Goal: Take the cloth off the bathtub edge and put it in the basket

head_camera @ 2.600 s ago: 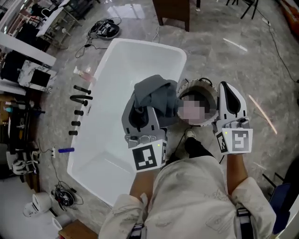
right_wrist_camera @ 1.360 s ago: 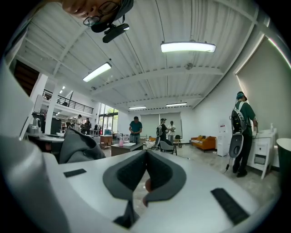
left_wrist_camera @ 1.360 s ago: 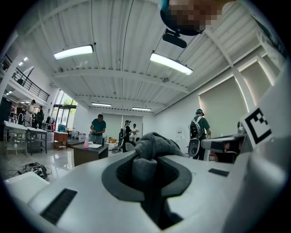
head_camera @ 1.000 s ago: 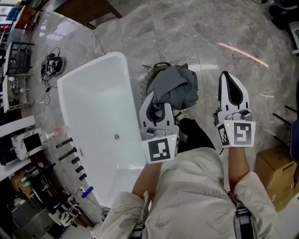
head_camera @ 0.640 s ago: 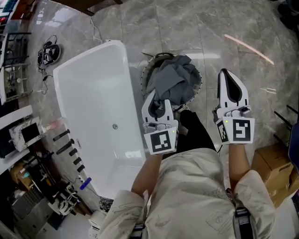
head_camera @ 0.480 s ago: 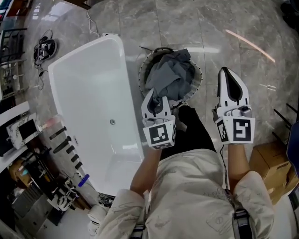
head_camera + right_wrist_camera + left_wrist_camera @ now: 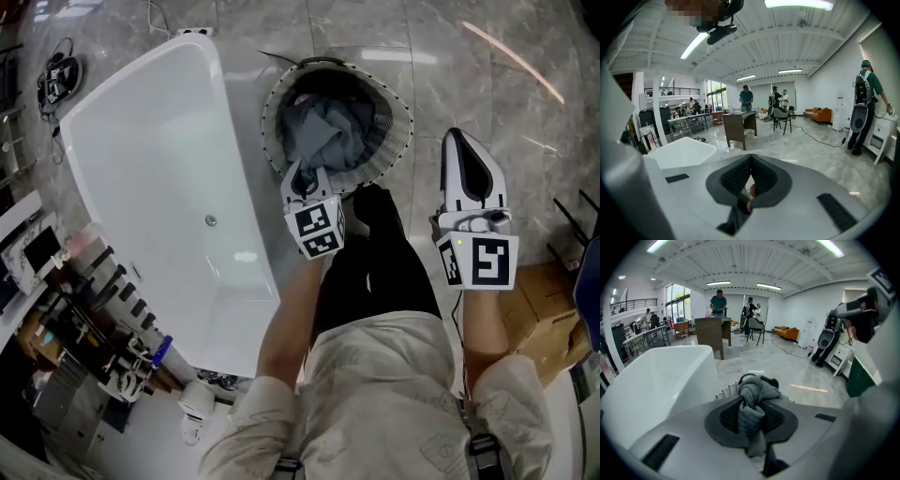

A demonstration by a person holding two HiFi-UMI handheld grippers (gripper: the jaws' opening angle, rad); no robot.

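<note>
- The grey cloth now lies bunched inside the round basket; a moment ago it hung above the rim, and before that it was by the bathtub, whose edge is now bare.
- The left tongs have come down to the basket's near rim and are still clamped on a fold of the cloth, so the carrying looks done and only the letting go remains.
- The right tongs hang apart from the basket over the stone floor, much as before, with their jaws together and nothing between them.
- The head view shows the bulk of the cloth settled in the basket, with the bathtub just beside it, but it hides the pinch under the left tongs' body.
- The left gripper view shows that pinch plainly: a grey fold squeezed between the dark pads, with the basket's woven rim just behind.
- The right gripper view shows neither cloth nor basket, only a corner of the bathtub, a brown desk and people standing far off in the hall.
</note>
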